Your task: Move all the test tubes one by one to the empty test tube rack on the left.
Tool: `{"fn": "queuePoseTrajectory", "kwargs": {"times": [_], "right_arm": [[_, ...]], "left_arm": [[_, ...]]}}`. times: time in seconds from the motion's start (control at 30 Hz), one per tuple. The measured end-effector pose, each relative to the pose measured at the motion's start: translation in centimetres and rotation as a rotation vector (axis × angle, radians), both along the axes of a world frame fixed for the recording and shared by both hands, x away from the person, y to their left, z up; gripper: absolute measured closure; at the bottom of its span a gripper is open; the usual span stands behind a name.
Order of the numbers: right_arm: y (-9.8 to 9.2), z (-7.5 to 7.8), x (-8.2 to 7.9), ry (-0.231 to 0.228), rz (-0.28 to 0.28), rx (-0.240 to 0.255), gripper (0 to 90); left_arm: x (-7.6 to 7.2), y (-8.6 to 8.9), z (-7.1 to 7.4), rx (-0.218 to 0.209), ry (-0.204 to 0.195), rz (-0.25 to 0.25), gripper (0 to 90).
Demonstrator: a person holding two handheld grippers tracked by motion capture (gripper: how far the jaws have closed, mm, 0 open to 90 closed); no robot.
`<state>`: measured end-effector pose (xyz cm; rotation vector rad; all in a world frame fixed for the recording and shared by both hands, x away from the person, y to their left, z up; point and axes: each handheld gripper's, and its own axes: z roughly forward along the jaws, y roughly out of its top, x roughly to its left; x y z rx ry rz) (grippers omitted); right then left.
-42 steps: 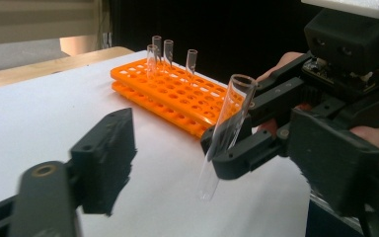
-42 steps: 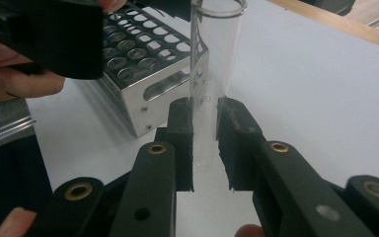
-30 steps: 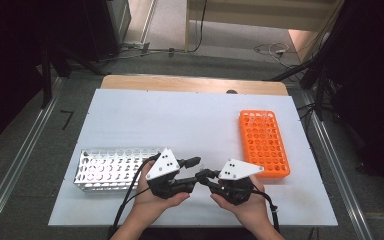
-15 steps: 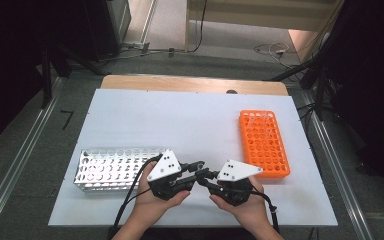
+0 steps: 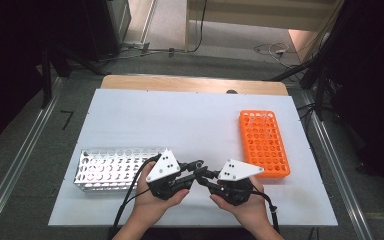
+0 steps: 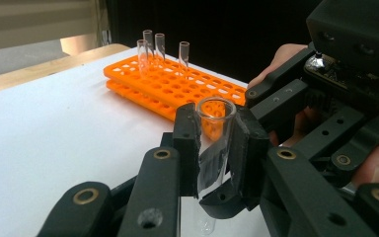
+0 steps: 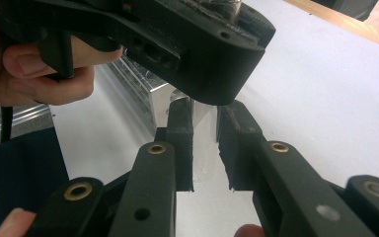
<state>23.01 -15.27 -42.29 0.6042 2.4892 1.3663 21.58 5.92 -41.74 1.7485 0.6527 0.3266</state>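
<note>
Metal is seen first at the table's (image 5: pixel 130 107) front left corner, where a perforated silver rack (image 5: pixel 107 169) lies along the front edge. Just right of it, at the middle of the front edge, the left gripper (image 5: pixel 196 168) is held in the left hand (image 5: pixel 152 205), with its jaws aimed to the right. A clear glass tube (image 6: pixel 212 143) is clamped between its two pads; its jaws have just been closing, and in the left gripper view they are pressed against both sides of the tube, whose open rim stands just above the pads while its rounded end hangs below them. The same tube (image 7: pixel 203 143) is also gripped by the right gripper (image 5: pixel 203 176), held in the right hand (image 5: pixel 245 207) and aimed to the left, so that the two sets of jaws meet tip to tip above the white surface. In the right gripper view the glass is seen squeezed between narrowly set pads, partly hidden under the left gripper's body. At the table's right edge an orange rack (image 5: pixel 263 142) lies lengthwise, running from near the middle toward the front. Four clear tubes (image 6: pixel 150 47) are seen standing upright at its far end in the left gripper view. The two racks are well apart.
</note>
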Motion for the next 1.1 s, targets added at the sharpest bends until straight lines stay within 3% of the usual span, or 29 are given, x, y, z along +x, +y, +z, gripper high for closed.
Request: {"fn": "queuePoseTrajectory", "kwargs": {"times": [0.3, 0.4, 0.5, 0.67, 0.77, 1.07, 1.1], "right_arm": [[-0.1, 0.1, 0.1, 0.009, 0.005, 0.024, 73.1], [-0.2, 0.0, 0.2, 0.014, 0.011, 0.036, 68.9], [-0.4, 0.1, 0.1, 0.005, 0.01, 0.051, 61.3], [-1.2, 0.2, 0.5, -0.01, -0.015, 0.074, 38.2], [-1.7, 0.3, 0.6, -0.013, -0.026, 0.087, 31.5], [-5.1, 0.5, 1.6, -0.006, -0.092, 0.139, 0.0], [-5.5, 0.6, 1.7, -0.007, -0.103, 0.141, 0.0]], "left_arm": [[0.0, 0.2, 0.1, -0.01, -0.013, 0.002, 76.0], [0.1, 0.5, 0.2, -0.015, -0.018, 0.02, 76.0], [0.3, 1.1, 0.5, -0.028, -0.024, 0.04, 76.0], [0.6, 2.2, 1.0, -0.042, -0.035, 0.074, 76.0], [0.8, 2.9, 1.3, -0.047, -0.038, 0.096, 76.0], [1.5, 5.6, 2.1, -0.069, -0.059, 0.167, 76.0], [1.6, 5.9, 2.2, -0.072, -0.061, 0.174, 76.0]]}}
